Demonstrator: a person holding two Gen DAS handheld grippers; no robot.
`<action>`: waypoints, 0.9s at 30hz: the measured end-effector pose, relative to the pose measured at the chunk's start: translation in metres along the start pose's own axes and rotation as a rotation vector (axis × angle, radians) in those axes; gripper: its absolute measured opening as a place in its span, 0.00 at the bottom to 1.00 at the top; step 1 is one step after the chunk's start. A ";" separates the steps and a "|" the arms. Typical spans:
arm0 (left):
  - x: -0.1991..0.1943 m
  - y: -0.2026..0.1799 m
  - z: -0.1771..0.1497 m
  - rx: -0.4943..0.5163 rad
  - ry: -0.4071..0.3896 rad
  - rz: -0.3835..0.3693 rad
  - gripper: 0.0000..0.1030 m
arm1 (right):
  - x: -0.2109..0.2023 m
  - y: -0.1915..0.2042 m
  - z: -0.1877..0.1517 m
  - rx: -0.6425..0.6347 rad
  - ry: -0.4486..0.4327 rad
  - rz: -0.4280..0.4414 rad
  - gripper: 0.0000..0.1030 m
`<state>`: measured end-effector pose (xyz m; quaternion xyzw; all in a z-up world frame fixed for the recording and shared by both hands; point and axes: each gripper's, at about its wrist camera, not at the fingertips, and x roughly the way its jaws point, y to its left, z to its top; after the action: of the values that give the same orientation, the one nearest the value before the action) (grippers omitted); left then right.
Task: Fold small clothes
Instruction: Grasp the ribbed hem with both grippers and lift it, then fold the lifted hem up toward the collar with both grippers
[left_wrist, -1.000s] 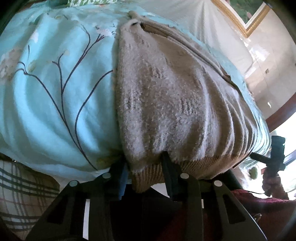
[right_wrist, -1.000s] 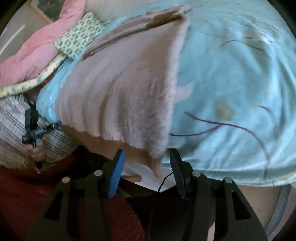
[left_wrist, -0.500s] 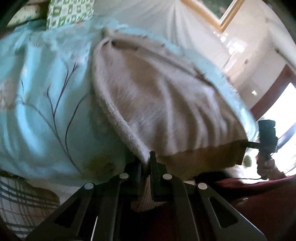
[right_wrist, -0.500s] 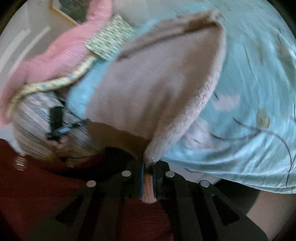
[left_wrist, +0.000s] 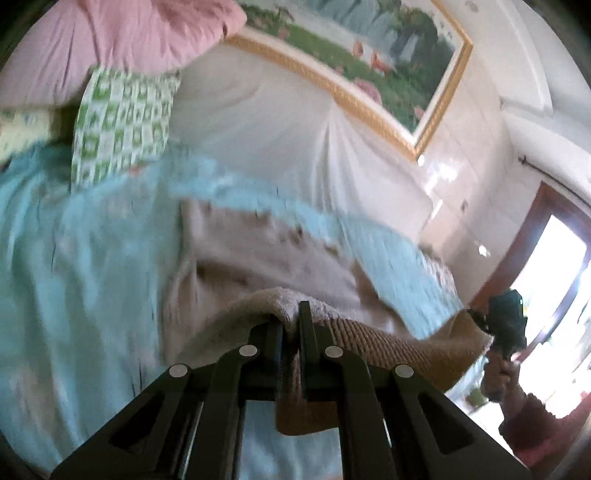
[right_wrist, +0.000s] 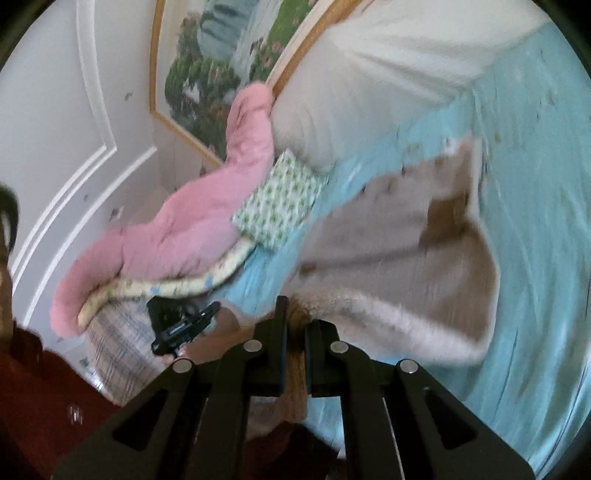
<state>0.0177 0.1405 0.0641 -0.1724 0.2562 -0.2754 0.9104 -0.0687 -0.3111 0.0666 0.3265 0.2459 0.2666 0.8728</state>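
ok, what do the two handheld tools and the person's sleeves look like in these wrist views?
Both alike: the left tool and the right tool are matte black plastic, two flat narrow fingers on angled linkage arms with triangular cut-outs and round silver pivot pins. No cables or markings visible. The sleeve is dark red fabric.

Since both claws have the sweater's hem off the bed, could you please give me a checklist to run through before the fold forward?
1. Left claw shut on the sweater hem: ok.
2. Right claw shut on the hem's other corner: ok.
3. Hem lifted clear of the blue bedsheet: ok.
4. Collar end lying flat on the sheet as the fold's landing area: cannot tell, the pictures are blurred.
5. Green patterned pillow and pink quilt apart from the sweater: ok.
6. Hem stretched evenly between the claws: cannot tell; neither view shows the whole span.
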 end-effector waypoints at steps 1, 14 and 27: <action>0.009 0.004 0.014 -0.002 -0.018 0.011 0.04 | 0.006 -0.004 0.013 0.000 -0.021 -0.010 0.08; 0.159 0.047 0.098 -0.015 0.014 0.139 0.04 | 0.087 -0.090 0.134 0.073 -0.073 -0.229 0.08; 0.261 0.117 0.103 -0.125 0.123 0.269 0.05 | 0.153 -0.180 0.156 0.196 0.000 -0.448 0.08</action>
<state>0.3108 0.0968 -0.0024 -0.1758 0.3491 -0.1446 0.9090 0.1935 -0.4001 0.0051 0.3470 0.3368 0.0409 0.8743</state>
